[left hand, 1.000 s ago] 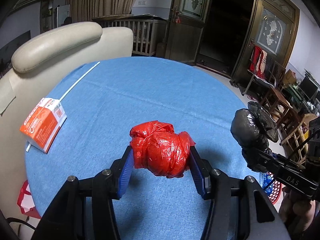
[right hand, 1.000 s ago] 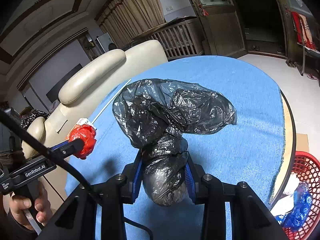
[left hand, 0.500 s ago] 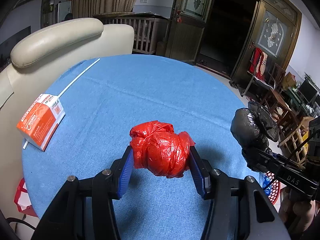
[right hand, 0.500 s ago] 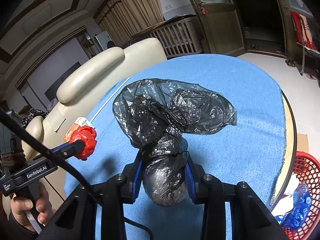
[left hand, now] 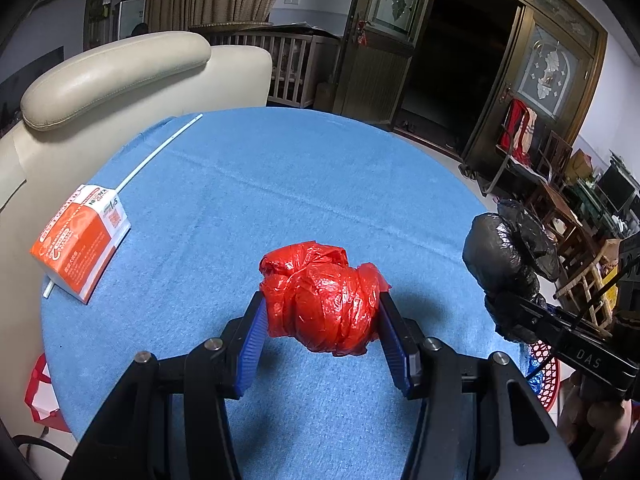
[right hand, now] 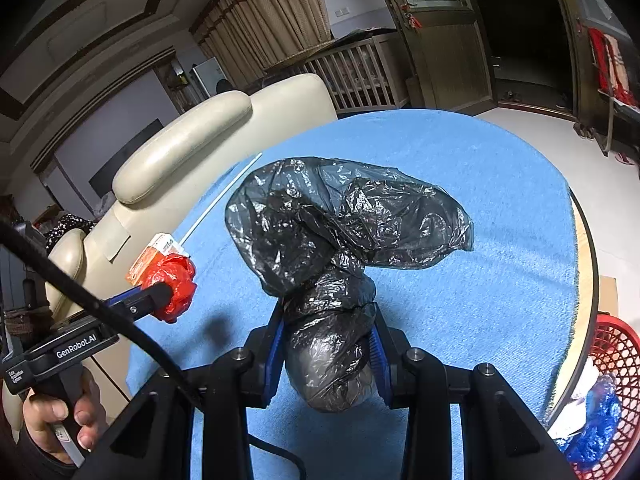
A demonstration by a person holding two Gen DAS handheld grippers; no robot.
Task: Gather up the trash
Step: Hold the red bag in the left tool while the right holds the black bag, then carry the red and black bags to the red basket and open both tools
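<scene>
My left gripper (left hand: 322, 316) is shut on a crumpled red plastic bag (left hand: 322, 300) and holds it above the blue tablecloth (left hand: 280, 184). My right gripper (right hand: 326, 344) is shut on a bunched black plastic bag (right hand: 332, 240), also held above the table. Each gripper shows in the other's view: the black bag (left hand: 506, 264) at the right of the left wrist view, the red bag (right hand: 174, 282) at the left of the right wrist view. A red mesh trash basket (right hand: 614, 364) with blue and white trash stands on the floor past the table's right edge.
An orange and white carton (left hand: 80, 242) and a long white straw (left hand: 160, 152) lie on the table's left side. A cream leather sofa (left hand: 112, 76) stands behind the table. A red bag (left hand: 38, 396) sits on the floor at the lower left.
Both grippers keep their hold on their bags. The left wrist view has shifted slightly, so the carton sits a little further left and lower. The right gripper has barely moved.
</scene>
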